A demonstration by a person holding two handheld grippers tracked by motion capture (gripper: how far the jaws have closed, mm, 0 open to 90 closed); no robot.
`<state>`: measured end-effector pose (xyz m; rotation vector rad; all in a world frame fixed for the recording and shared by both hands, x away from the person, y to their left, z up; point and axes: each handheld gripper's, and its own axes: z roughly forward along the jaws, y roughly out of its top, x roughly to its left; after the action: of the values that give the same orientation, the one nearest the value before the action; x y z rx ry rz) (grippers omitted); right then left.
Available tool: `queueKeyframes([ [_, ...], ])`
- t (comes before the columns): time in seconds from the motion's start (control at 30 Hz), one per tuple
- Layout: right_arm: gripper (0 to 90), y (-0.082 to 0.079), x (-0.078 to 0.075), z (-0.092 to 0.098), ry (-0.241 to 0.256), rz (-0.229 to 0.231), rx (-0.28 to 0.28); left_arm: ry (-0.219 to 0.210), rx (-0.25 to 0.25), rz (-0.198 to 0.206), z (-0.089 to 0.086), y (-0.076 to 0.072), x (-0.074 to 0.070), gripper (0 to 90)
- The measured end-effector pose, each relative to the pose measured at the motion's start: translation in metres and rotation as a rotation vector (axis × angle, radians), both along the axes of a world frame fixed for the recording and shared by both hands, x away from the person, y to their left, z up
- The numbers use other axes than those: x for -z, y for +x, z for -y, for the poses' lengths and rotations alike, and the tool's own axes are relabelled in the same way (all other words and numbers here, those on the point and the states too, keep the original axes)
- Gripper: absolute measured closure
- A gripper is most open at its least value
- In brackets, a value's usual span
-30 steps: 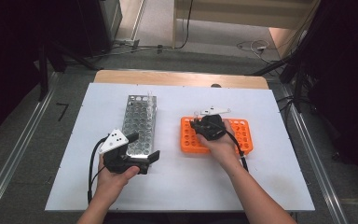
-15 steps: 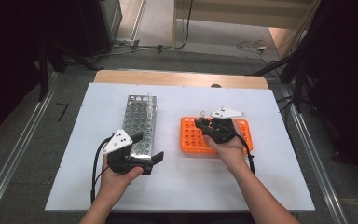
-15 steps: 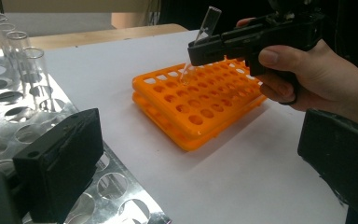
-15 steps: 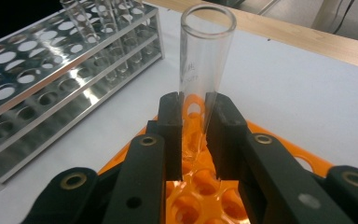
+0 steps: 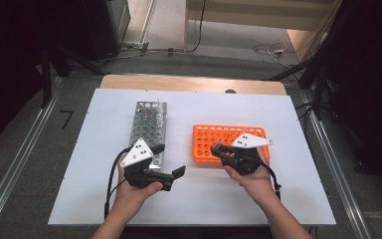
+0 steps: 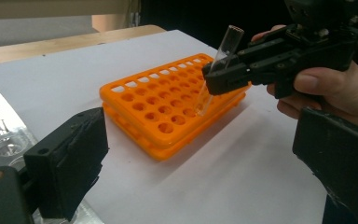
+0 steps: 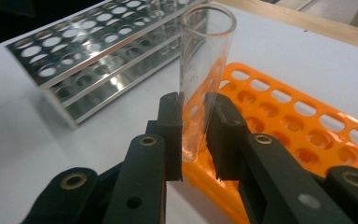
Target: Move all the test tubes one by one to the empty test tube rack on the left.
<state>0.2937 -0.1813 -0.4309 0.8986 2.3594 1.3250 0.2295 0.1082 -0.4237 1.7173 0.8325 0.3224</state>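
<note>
Right gripper [image 5: 218, 148], held at the near-left corner of the orange rack [image 5: 229, 143]: its jaws are clamped on a clear glass test tube [image 7: 200, 70], gripping it low on its body so that the open mouth rises above the jaws and the rounded bottom hangs just below them. In the left gripper view the test tube [image 6: 216, 70] leans slightly, its lower end over the holes along the rack's [image 6: 163, 114] near edge; whether it has entered a hole cannot be told.

Left gripper [image 5: 176, 174]: jaws wide apart, holding nothing, pointing rightward over bare bench [image 5: 199, 194] just in front of the metal rack [image 5: 148, 130].

Surroundings: the metal rack [image 7: 102, 51] stands lengthwise left of the orange rack, with a strip of open white surface between them. A few tubes stand at the far end of the metal rack. The orange rack's holes visible in both gripper views are unoccupied. Bare bench lies in front of both racks and to the right of the orange one; a wooden edge [image 5: 189, 83] borders the far side. The two grippers are well apart, with nothing between them.
</note>
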Motion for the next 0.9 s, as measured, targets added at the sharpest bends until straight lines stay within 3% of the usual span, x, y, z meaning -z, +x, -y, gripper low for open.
queueKeyframes([
  [0.43, 74.0, -0.048, -0.003, 0.003, 0.01, -0.012, -0.101, -0.022, 0.097, 0.005, 0.02, -0.011, -0.005, 7.8],
  [0.7, 74.0, -0.061, 0.002, -0.006, -0.005, -0.02, -0.16, -0.018, 0.156, -0.003, 0.034, -0.017, -0.004, 16.2],
  [0.9, 74.0, -0.065, 0.003, -0.012, -0.01, -0.019, -0.184, 0.02, 0.176, -0.003, 0.046, -0.022, -0.003, 33.0],
])
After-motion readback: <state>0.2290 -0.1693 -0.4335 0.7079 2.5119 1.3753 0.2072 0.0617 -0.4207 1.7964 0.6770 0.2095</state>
